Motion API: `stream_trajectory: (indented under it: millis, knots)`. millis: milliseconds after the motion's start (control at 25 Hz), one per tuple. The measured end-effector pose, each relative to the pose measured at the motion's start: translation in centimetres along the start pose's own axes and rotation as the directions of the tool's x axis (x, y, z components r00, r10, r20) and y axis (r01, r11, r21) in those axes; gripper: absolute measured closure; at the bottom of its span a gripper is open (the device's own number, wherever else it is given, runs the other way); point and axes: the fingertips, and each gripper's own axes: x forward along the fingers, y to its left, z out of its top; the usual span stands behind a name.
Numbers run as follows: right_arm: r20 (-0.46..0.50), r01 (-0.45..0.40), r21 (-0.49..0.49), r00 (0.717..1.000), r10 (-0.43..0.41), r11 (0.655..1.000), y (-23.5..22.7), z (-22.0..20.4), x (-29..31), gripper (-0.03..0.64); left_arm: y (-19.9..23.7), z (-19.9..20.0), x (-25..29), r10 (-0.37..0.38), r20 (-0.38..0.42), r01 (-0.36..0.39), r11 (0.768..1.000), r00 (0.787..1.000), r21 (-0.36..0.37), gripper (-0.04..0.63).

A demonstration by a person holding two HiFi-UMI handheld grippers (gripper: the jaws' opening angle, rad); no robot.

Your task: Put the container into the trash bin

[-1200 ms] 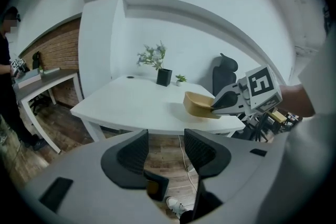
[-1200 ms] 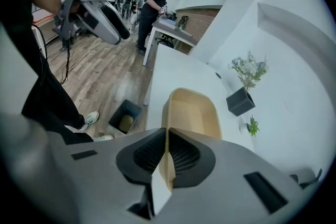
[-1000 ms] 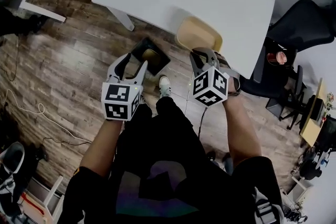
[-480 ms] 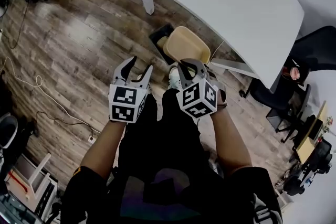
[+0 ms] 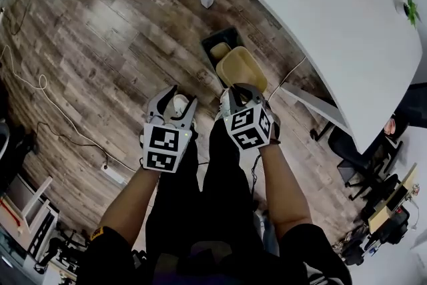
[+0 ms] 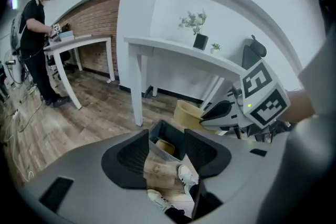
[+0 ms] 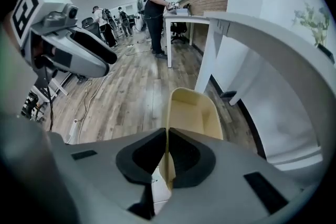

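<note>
Container (image 5: pixel 241 69) rim pinched in my right gripper (image 5: pixel 243 90), close to trash bin (image 5: pixel 208 49); left gripper (image 5: pixel 172 102) jaws apart, empty. Next: centre over bin, release.

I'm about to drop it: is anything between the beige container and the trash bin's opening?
Nothing visible. The container, clamped in the right gripper, hangs beside the open trash bin. A beige item already lies inside it.
</note>
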Motion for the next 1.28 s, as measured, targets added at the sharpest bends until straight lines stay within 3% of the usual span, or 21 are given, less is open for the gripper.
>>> stream_trajectory:
  millis: [480, 1000, 1160, 1280]
  knots:
    - [-0.074, -0.02, 0.118, 0.997, 0.029, 0.993, -3.9, -3.6, 14.8, 0.581, 4.6, -6.0, 12.2, -0.003, -0.074, -0.001, 0.998, 0.997, -0.058, 0.393]
    - [-0.126, -0.039, 0.16, 0.99, 0.06, 0.986, -5.5, -5.2, 24.1, 0.58, 7.9, -8.0, 16.4, 0.026, -0.104, -0.039, 0.991, 0.994, -0.126, 0.393]
    - [-0.142, -0.071, 0.167, 0.985, 0.095, 0.983, -5.4, -5.6, 26.2, 0.472, 8.2, -8.2, 17.2, 0.03, -0.108, -0.045, 0.989, 0.994, -0.142, 0.393]
    - [-0.141, -0.085, 0.155, 0.984, 0.108, 0.984, -5.1, -5.9, 25.9, 0.45, 8.2, -8.3, 17.3, 0.029, -0.111, -0.045, 0.988, 0.993, -0.147, 0.393]
